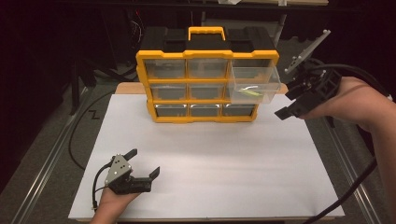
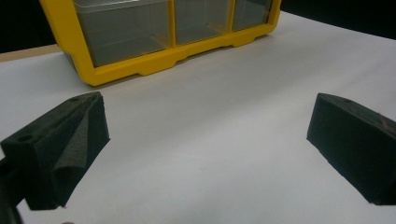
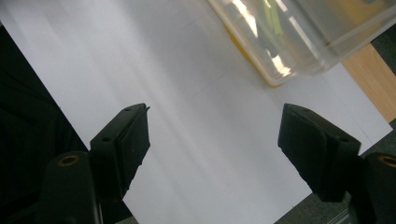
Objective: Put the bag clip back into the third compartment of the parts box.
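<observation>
A yellow and black organizer [image 1: 205,86] with clear drawers stands at the back of the white board [image 1: 210,163]. Its top right drawer [image 1: 254,84] is pulled out, and a small yellow-green item [image 1: 250,92] lies inside. My right gripper [image 1: 288,100] hovers just right of that drawer, open, with nothing between its jaws. In the right gripper view the drawer [image 3: 299,32] sits ahead of the right gripper [image 3: 215,135]. My left gripper [image 1: 144,161] rests open near the front left of the board. Its own view has the left gripper [image 2: 205,126] facing the organizer's bottom row [image 2: 140,70].
Wooden table edge [image 1: 128,87] shows behind the board beside the organizer. Metal rails run along the left [image 1: 46,163] and right [image 1: 348,158] sides. A black cable [image 1: 79,135] loops off the left, another trails from the right hand [image 1: 355,186].
</observation>
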Available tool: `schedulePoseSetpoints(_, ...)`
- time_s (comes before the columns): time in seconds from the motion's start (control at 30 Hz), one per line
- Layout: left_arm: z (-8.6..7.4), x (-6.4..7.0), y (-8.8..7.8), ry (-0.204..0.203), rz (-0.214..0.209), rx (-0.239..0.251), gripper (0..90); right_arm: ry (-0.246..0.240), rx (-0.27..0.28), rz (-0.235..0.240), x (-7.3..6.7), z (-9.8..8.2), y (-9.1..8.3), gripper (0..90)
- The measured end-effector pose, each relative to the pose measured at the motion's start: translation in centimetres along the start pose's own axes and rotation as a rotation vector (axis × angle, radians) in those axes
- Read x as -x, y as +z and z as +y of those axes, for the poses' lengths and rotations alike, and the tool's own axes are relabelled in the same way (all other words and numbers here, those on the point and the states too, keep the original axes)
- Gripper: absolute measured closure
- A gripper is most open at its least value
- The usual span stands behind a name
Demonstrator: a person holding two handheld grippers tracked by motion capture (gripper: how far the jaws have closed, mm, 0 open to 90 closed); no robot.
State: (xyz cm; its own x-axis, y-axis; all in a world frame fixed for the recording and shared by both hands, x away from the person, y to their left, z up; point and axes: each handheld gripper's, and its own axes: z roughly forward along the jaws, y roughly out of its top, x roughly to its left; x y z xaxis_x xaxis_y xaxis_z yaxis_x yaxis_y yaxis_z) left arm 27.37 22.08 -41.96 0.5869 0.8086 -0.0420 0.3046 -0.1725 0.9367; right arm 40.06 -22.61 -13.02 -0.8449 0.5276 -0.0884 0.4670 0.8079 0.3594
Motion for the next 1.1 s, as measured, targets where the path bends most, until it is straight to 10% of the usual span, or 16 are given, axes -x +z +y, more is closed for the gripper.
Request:
schedulePoseSetpoints(0.57, 0.0, 0.0, -0.2, -0.002, -0.001, 0.007, 0.3, 0.021, -0.031, 0.019, -1.6, -2.9, 4.5, 15.2)
schedulePoseSetpoints(1.1, 0.0, -0.1, -0.2, 0.002, -0.002, 0.006, 0.3, 0.066, -0.086, 0.035, -1.8, -5.0, 12.4, 0.0)
